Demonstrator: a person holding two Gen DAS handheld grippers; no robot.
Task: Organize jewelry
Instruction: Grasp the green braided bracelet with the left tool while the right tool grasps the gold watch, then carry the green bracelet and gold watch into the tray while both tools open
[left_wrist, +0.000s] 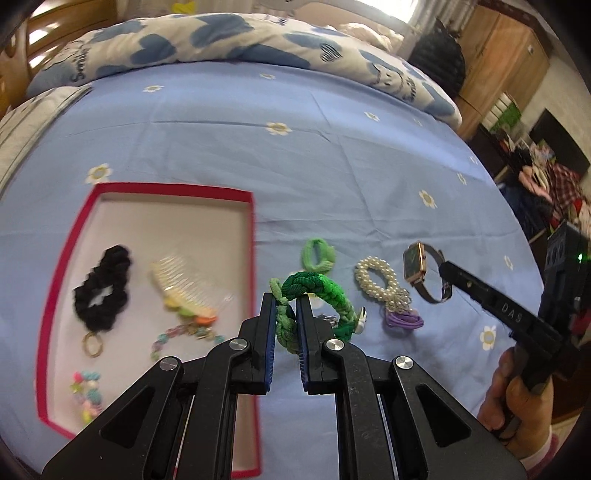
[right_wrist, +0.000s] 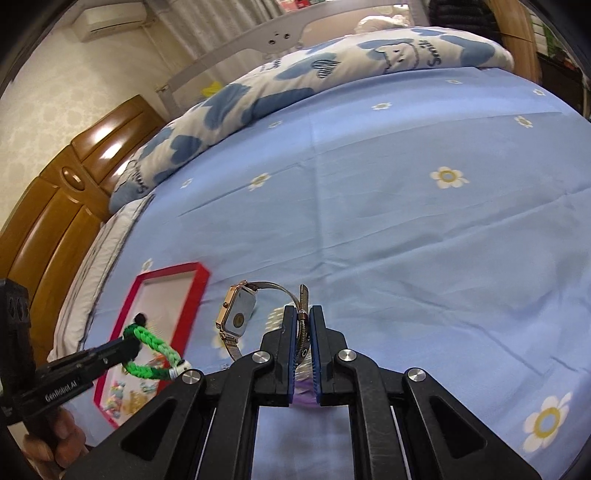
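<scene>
Both grippers are up off the blue flowered bedsheet, each with a piece of jewelry. The left gripper has its fingers pressed onto a braided green bracelet, pinching the lighter green end of the braid so the darker loop arcs up and to the right above the fingertips; the right wrist view shows the same bracelet hanging clear of the sheet beside the box. The right gripper pinches the mesh strap of a wristwatch, with the rose-gold square case off to the left of the fingertips and showing its back to that camera; from the left wrist view the watch shows its dark dial and is held in the air. A red-rimmed shallow box lies on the sheet to the left, just beside the left gripper. Inside it: a black scrunchie, a clear hair comb with coloured decoration, a pastel bead chain, a small gold ring, and a pastel bead cluster. Still on the sheet, right of the box: a light green hair tie, a pearl bracelet, and a purple hair tie touching the pearl one's lower end. A rolled heart-print duvet lies along the far side of the bed.
</scene>
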